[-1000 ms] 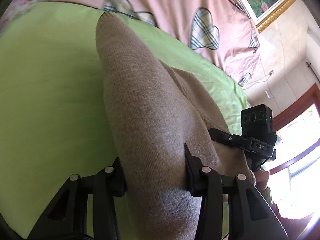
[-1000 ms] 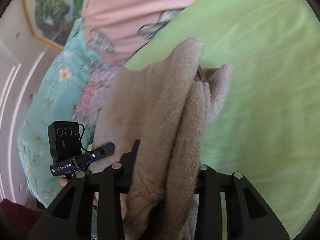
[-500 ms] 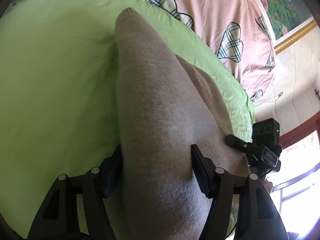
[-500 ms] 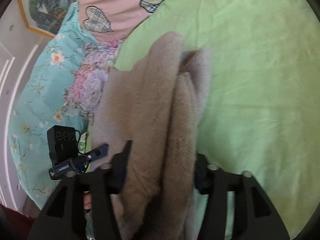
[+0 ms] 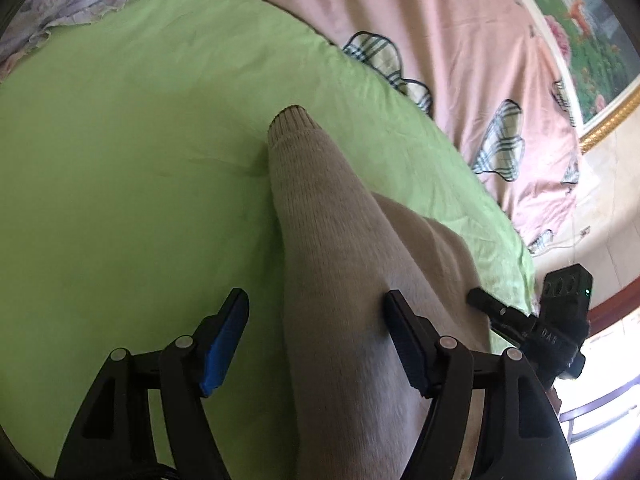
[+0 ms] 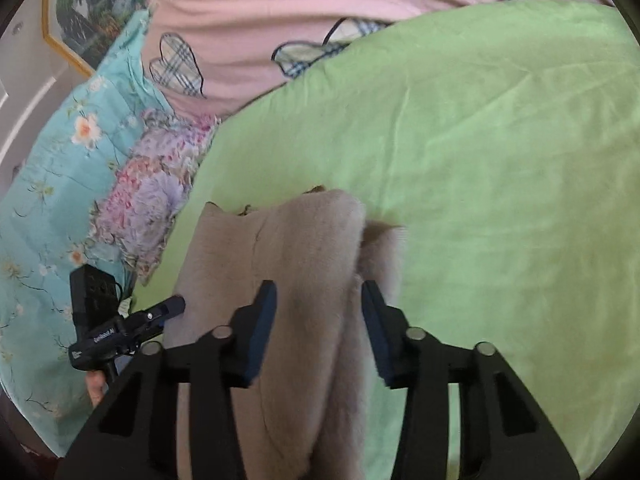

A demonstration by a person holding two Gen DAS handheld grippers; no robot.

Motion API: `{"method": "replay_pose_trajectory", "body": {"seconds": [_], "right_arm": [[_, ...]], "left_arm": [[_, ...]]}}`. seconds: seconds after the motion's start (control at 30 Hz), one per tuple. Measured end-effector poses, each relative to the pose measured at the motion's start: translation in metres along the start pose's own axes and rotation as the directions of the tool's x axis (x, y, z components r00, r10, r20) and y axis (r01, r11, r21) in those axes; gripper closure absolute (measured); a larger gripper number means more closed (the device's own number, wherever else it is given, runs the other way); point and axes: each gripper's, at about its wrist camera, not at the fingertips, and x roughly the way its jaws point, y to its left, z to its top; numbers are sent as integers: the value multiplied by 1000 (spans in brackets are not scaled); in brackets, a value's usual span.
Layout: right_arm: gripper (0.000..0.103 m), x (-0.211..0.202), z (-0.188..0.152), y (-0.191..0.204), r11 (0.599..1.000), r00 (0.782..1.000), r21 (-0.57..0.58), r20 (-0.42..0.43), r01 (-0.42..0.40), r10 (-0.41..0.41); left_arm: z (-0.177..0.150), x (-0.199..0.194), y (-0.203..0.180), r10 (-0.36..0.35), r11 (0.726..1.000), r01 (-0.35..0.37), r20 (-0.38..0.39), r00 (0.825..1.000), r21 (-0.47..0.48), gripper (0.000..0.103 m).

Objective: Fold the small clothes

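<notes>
- Where the green sheet point(image 5: 132, 184) is spread over the bed, a beige knitted garment point(image 5: 332, 264) is laid, stretched along the sheet away from both cameras.
- From the left wrist view, one long tubular part of the knit is seen, narrowing to a ribbed cuff point(image 5: 289, 117) that rests on the sheet; a wider flat part lies beside it to the right.
- Fine vertical rows of stitching are shown on the tube, and its surface is smooth and unwrinkled.
- The left gripper point(image 5: 316, 320) is seen with its jaws opening: a clear gap is left between the blue-faced finger and the knit, while the other finger lies against the fabric, so nothing is pinched.
- From the right wrist view, the garment point(image 6: 296, 256) is seen bunched into thick lengthwise folds, blurred and fuzzy at the edges.
- The right gripper point(image 6: 320, 312) is seen with its jaws closing, a fold of the knit standing between them; whether the pads press it cannot be told.
- Pink bedding with plaid hearts point(image 6: 176, 66) and a floral quilt point(image 6: 48, 168) are seen beyond the sheet.
</notes>
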Motion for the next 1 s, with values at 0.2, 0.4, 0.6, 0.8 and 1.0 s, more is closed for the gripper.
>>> {"method": "replay_pose_trajectory", "body": {"seconds": [0.2, 0.4, 0.6, 0.8, 1.0], "right_arm": [[95, -42, -6, -1, 997, 991, 23, 114, -69, 66], [95, -32, -21, -24, 998, 998, 51, 66, -26, 22], [95, -32, -18, -30, 996, 995, 76, 93, -37, 29], [95, -21, -20, -32, 997, 998, 77, 64, -3, -2], [92, -29, -23, -31, 996, 998, 91, 69, -4, -2]], "left_arm": [[10, 7, -7, 20, 1000, -20, -6, 1000, 20, 32], [32, 29, -10, 88, 996, -87, -23, 996, 35, 43], [64, 50, -13, 188, 977, -189, 13, 982, 100, 96], [84, 64, -9, 224, 966, -231, 76, 972, 113, 97], [73, 30, -13, 198, 976, -205, 89, 976, 80, 91]]}}
